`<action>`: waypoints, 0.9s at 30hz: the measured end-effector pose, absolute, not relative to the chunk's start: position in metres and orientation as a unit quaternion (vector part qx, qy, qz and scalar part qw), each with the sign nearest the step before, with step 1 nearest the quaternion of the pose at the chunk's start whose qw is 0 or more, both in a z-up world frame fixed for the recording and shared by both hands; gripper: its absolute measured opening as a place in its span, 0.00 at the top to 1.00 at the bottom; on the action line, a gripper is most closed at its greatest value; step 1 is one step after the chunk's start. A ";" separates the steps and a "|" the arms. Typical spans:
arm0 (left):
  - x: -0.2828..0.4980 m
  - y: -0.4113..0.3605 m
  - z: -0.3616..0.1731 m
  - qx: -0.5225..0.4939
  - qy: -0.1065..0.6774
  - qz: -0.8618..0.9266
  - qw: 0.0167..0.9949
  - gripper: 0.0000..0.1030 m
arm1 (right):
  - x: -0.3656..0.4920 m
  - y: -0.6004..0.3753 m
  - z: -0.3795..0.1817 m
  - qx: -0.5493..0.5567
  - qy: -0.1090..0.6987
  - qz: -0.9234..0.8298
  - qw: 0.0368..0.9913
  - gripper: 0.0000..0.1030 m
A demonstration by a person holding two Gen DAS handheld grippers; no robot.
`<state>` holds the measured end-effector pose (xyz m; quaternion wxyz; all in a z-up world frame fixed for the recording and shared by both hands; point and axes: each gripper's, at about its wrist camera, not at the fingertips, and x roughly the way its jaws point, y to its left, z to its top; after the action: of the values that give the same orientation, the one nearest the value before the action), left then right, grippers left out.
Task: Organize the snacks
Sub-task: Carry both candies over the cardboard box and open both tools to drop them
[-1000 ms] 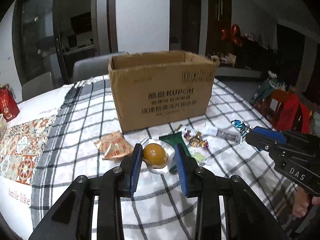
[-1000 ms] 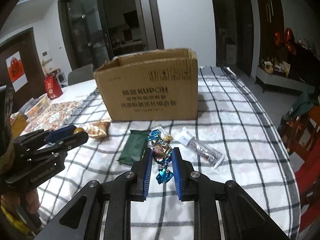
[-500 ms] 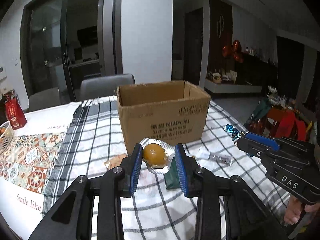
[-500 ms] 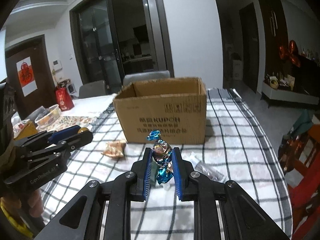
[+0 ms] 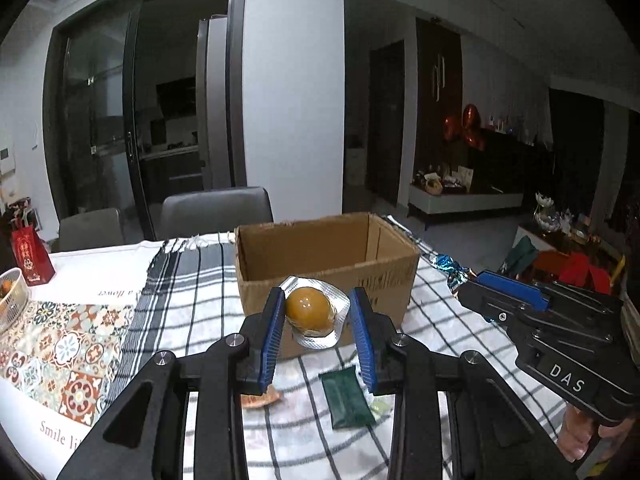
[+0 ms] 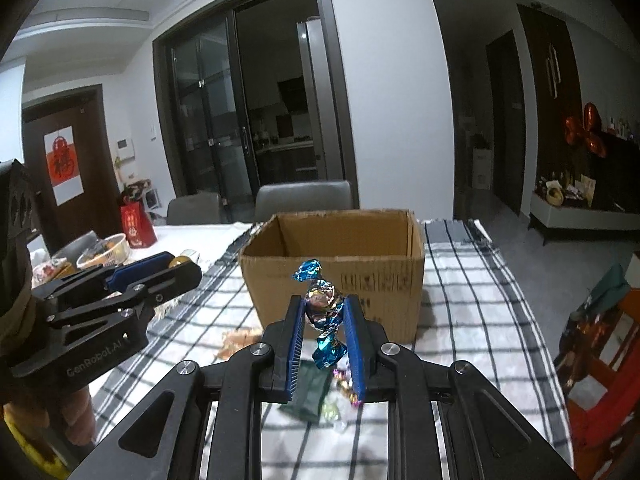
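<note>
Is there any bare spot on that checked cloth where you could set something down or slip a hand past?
Bare checked cloth lies right of the cardboard box, out to the table's edge, and left of it toward the patterned mat. In front of the box it is crowded: green packet, orange wrapper, small sweets.

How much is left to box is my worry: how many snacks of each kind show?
Foil-backed amber ball: 1
Blue twist candy: 1
Green packet: 1
Orange wrapper: 1
Pale green sweet: 1
Gold-purple sweet: 1, partly hidden
Total: 6 in view
</note>
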<state>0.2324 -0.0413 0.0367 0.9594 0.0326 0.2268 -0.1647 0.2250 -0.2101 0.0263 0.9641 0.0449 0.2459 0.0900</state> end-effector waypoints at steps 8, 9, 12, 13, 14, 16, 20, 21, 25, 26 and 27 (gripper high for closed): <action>0.268 -0.043 0.054 0.025 0.223 -0.167 0.960 0.68 | 0.253 -0.211 0.044 0.042 0.231 0.091 0.968 0.79; 0.272 -0.043 0.055 0.024 0.223 -0.167 0.960 0.68 | 0.257 -0.211 0.045 0.040 0.229 0.092 0.968 0.79; 0.284 -0.045 0.060 0.025 0.224 -0.169 0.960 0.68 | 0.266 -0.211 0.047 0.035 0.230 0.091 0.968 0.79; 0.288 -0.046 0.061 0.025 0.226 -0.170 0.959 0.68 | 0.270 -0.211 0.048 0.035 0.231 0.091 0.968 0.79; 0.293 -0.048 0.063 0.024 0.231 -0.171 0.958 0.68 | 0.274 -0.211 0.048 0.034 0.232 0.089 0.968 0.79; 0.302 -0.048 0.067 0.019 0.238 -0.173 0.955 0.68 | 0.283 -0.213 0.051 0.033 0.234 0.087 0.968 0.79; 0.320 -0.051 0.075 0.022 0.242 -0.175 0.954 0.68 | 0.301 -0.217 0.056 0.034 0.239 0.082 0.967 0.79; 0.323 -0.053 0.077 0.024 0.243 -0.175 0.954 0.68 | 0.305 -0.218 0.057 0.036 0.241 0.083 0.966 0.79; 0.342 -0.057 0.080 0.024 0.258 -0.177 0.950 0.68 | 0.329 -0.222 0.059 0.042 0.256 0.083 0.962 0.79; 0.348 -0.057 0.081 0.023 0.265 -0.176 0.948 0.68 | 0.334 -0.224 0.058 0.046 0.260 0.082 0.961 0.79; 0.353 -0.057 0.081 0.020 0.270 -0.177 0.946 0.68 | 0.339 -0.225 0.058 0.049 0.265 0.084 0.959 0.79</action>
<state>0.3533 -0.0573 0.0809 0.9463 0.0201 0.2699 -0.1771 0.3392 -0.2248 0.0579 0.9592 0.0486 0.2655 0.0844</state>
